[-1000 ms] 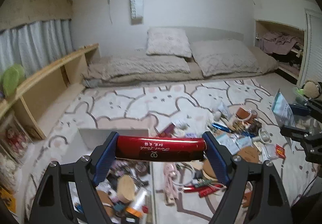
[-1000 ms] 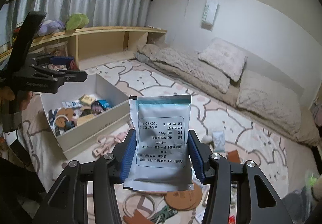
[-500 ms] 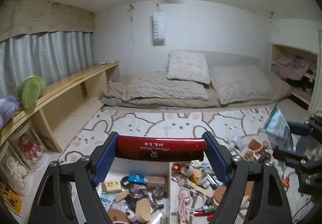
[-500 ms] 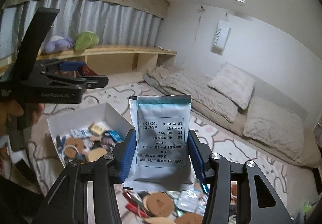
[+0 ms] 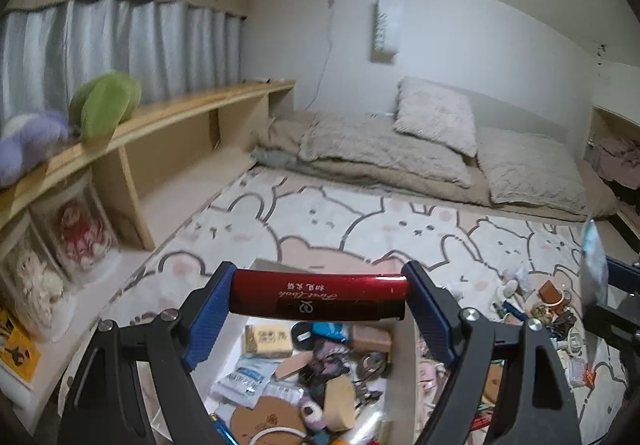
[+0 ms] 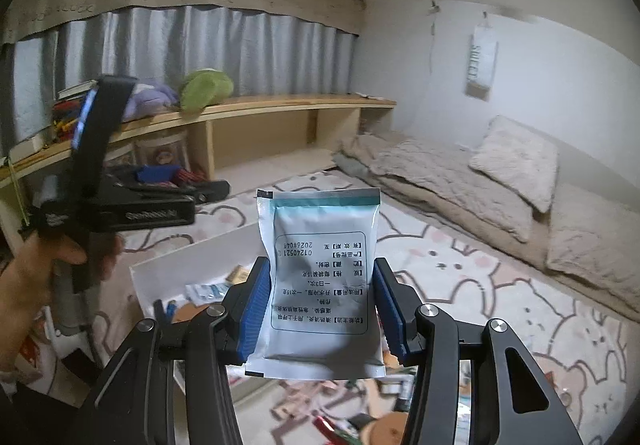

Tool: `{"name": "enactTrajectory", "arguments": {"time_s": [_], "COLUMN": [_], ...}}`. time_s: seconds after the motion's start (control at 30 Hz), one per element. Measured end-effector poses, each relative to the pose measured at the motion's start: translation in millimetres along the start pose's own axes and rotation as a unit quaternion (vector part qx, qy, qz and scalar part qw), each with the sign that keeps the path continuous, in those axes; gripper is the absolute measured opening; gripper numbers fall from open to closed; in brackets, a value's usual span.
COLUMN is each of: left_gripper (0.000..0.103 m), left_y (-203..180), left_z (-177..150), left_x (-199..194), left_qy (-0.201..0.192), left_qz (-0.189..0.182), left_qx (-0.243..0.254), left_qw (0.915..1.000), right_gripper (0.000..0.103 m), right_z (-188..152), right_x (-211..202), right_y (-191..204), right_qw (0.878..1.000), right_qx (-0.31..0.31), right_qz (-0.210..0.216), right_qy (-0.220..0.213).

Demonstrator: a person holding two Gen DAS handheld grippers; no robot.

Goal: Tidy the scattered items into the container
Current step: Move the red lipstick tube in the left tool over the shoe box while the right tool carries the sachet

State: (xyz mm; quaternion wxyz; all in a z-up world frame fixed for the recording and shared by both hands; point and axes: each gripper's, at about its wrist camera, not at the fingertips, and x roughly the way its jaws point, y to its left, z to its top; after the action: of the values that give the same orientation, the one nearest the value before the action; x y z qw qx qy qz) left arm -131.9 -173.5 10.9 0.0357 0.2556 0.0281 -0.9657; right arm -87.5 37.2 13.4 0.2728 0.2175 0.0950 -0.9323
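My left gripper is shut on a glossy red case with gold lettering, held crosswise between the blue pads above the white box. That box holds several small items, among them a yellow packet and a round cork coaster. In the right wrist view, my right gripper is shut on a white and teal sachet that stands upright. The box lies below and to the left of the sachet. The left gripper shows at the left of that view, held by a hand.
Scattered items lie on the bear-patterned rug right of the box. A wooden shelf with plush toys runs along the left wall. Bedding and pillows lie at the back.
Both grippers have swung left toward the box, each still gripping its item. The left gripper now hangs over the box's contents, and the right one has risen a little.
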Motion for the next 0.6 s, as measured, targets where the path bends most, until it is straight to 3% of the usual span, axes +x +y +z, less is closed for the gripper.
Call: {"name": "enactTrajectory", "arguments": {"time_s": [0.17,0.37,0.6], "left_gripper": [0.083,0.083,0.083], "left_y": [17.5,22.3,27.2], "left_z": [-13.2,-31.7,-57.2], "left_x": [12.3,23.4,42.4], "left_qy": [0.023,0.05,0.123], "left_qz": [0.001,0.023,0.02], "left_qx": [0.002,0.051,0.055], "left_qw": [0.9997,0.9972,0.9907], "right_gripper": [0.051,0.051,0.051], "right_z": [0.6,-0.6,-15.3], "right_x": [14.4,35.1,57.9], "right_y": [10.9,16.2,15.0], "right_qw": [1.0,0.998,0.993], "right_qx": [0.003,0.018,0.059], "right_qz": [0.024,0.052,0.093], "right_qy": [0.003,0.018,0.053]}}
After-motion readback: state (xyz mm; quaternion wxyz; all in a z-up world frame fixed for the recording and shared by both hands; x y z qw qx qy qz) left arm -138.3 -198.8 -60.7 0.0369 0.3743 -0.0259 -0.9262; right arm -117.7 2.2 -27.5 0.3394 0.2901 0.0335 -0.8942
